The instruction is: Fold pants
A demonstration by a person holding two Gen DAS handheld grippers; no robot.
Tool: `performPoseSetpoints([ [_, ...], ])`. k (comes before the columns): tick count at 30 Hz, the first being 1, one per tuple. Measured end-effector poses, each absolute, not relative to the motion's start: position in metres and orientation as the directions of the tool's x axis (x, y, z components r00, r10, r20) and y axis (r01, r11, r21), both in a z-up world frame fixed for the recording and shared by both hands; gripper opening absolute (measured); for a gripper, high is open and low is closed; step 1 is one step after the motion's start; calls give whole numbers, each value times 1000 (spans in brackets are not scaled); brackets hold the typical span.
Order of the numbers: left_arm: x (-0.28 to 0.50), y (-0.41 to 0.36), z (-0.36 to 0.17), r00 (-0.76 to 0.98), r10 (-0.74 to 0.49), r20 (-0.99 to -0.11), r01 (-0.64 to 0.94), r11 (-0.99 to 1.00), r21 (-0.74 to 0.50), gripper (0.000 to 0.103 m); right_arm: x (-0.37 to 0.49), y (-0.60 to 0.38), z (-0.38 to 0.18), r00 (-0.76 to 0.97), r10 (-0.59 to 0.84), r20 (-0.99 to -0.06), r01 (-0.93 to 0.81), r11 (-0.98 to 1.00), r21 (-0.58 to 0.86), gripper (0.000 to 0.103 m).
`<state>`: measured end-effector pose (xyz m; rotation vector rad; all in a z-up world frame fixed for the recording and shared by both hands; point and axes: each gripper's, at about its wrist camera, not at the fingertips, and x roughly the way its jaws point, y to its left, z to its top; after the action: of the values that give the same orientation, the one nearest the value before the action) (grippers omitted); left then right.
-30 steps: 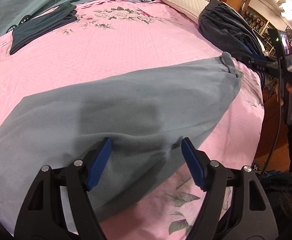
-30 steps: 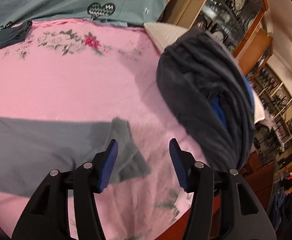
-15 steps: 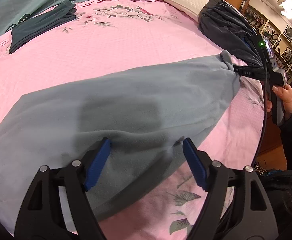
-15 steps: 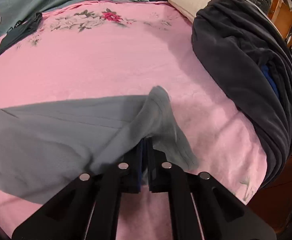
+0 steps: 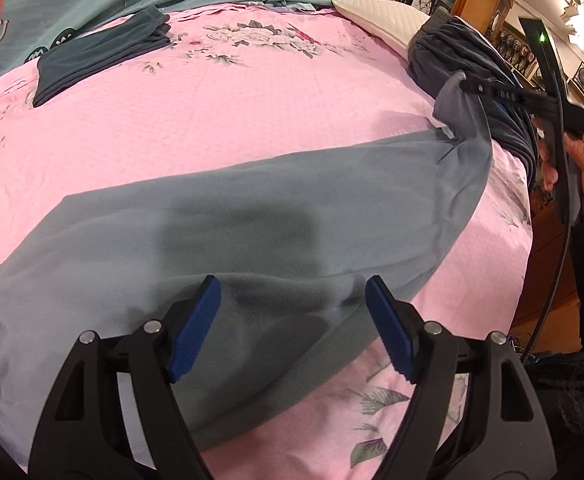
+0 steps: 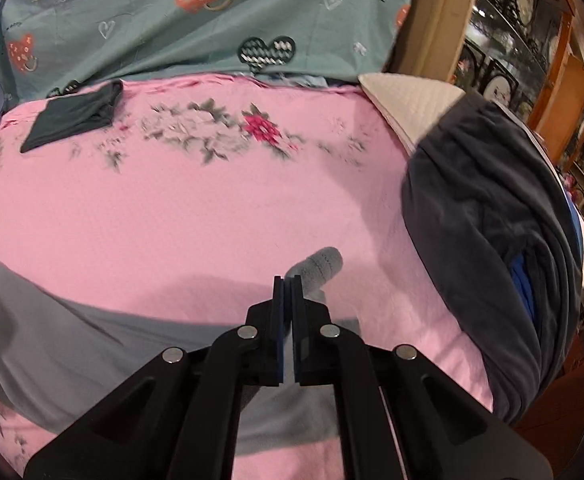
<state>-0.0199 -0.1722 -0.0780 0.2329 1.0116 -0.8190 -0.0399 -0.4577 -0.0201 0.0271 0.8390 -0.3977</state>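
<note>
The soft, limp grey pants point(image 5: 252, 216) are being spread on the pink bed point(image 5: 252, 100), their cuff end being pinched by the clamped right tongs point(image 6: 288, 280), while the fabric's near edge is being straddled untouched by the parted left tongs point(image 5: 292, 304), a good second hold.

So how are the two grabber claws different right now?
The left gripper has its blue pads wide apart over the gray pants, pinching nothing; the right gripper is shut on the pants' end. The left gripper sits low over flat cloth; the right gripper holds its bit of cloth up off the pink bedspread. Both are black with blue pads, and both point down at the same pants.
</note>
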Motion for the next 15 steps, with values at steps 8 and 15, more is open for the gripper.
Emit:
performPoseSetpoints([
  [8, -15, -157, -58, 304, -544, -782, 686, 695, -217, 79, -60, -437, 43, 713, -423, -559, 377, 904, -202, 2],
  [15, -18, -170, -84, 231, -499, -835, 705, 677, -210, 80, -102, -498, -83, 429, -477, -767, 534, 819, -210, 2],
])
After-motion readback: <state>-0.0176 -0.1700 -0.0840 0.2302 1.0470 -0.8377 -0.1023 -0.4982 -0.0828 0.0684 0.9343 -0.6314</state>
